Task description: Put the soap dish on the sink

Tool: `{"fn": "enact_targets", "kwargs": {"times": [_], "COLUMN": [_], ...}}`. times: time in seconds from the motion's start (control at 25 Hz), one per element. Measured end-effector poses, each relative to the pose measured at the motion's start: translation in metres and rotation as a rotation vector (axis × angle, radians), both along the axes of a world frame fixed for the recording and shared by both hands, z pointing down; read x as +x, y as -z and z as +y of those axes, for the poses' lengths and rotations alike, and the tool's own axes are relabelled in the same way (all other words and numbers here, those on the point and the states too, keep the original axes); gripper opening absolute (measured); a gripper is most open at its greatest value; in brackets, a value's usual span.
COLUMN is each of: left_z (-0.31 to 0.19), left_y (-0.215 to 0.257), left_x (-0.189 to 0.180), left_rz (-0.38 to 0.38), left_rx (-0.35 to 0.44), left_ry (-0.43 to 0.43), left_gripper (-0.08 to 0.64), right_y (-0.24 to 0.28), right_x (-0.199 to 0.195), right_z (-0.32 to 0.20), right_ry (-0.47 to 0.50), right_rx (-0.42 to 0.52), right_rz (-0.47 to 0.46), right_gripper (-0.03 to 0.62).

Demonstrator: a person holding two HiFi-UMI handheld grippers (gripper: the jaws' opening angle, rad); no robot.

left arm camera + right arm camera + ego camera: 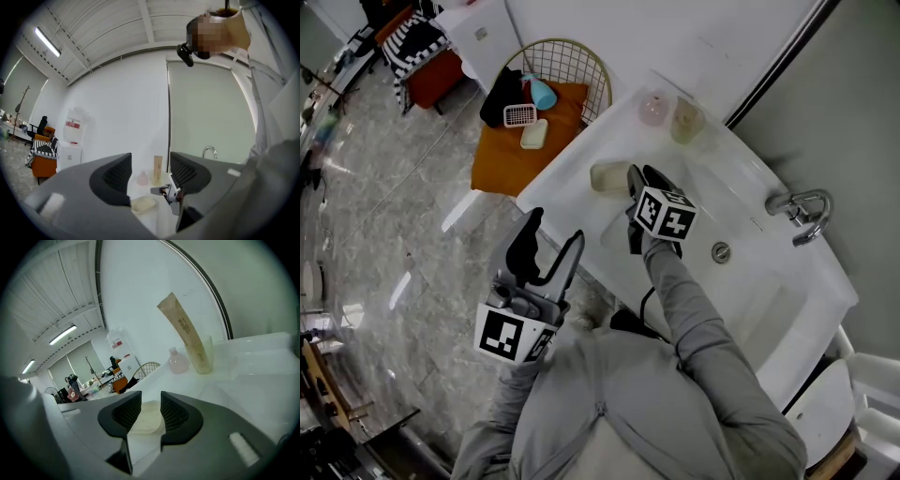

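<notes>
Soap dish lies flat on the ledge of the sink, at the end nearest the wire chair, with its rim just at the tips of the right gripper. In the right gripper view the dish shows through the narrow gap of the right gripper, whose jaws stand a little apart; whether the pads touch it cannot be made out. It is a shallow, pale cream oval with rounded corners and a smooth, faintly speckled face. The left gripper hangs well apart from it over the grey marbled floor, its ribbed black jaws spread wide and holding nothing. The sink is glossy white with a chrome faucet and a round drain. Further along the ledge, near the wall, stand a round pink bottle and a clear cup with a beige tube leaning in it. The chair's orange cushion bears a pink slotted tray, a cream bar, a blue item and a black cloth.
</notes>
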State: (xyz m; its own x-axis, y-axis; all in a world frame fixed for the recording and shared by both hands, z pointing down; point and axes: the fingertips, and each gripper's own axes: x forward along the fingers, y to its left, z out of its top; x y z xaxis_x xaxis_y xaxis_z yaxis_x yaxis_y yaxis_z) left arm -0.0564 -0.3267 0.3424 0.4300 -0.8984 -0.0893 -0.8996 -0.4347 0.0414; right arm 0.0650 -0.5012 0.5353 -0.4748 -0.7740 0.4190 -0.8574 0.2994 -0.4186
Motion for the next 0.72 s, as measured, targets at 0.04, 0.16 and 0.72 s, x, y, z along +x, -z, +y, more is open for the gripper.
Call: {"fn": "enact_targets", "kwargs": {"times": [0.04, 0.16, 0.72], "left_z": [0.0, 0.002, 0.014], "left_y": [0.001, 0.004, 0.01], "left_x": [0.001, 0.001, 0.007], "left_rz": [0.003, 0.014, 0.049], "left_rx": [0.002, 0.008, 0.037], "left_ry": [-0.003, -0.009, -0.059], "left_gripper": [0.282, 0.282, 0.282], "right_y": [0.005, 0.025, 0.121], "right_x": [0.002, 0.008, 0.037], "right_z": [0.003, 0.013, 0.088], "right_ry": [-0.004, -0.014, -0.027], "right_rx": [0.011, 0.054, 0.302], "right_rz": [-0.008, -0.035, -0.06], "right_gripper": [0.108, 0.107, 0.107]}}
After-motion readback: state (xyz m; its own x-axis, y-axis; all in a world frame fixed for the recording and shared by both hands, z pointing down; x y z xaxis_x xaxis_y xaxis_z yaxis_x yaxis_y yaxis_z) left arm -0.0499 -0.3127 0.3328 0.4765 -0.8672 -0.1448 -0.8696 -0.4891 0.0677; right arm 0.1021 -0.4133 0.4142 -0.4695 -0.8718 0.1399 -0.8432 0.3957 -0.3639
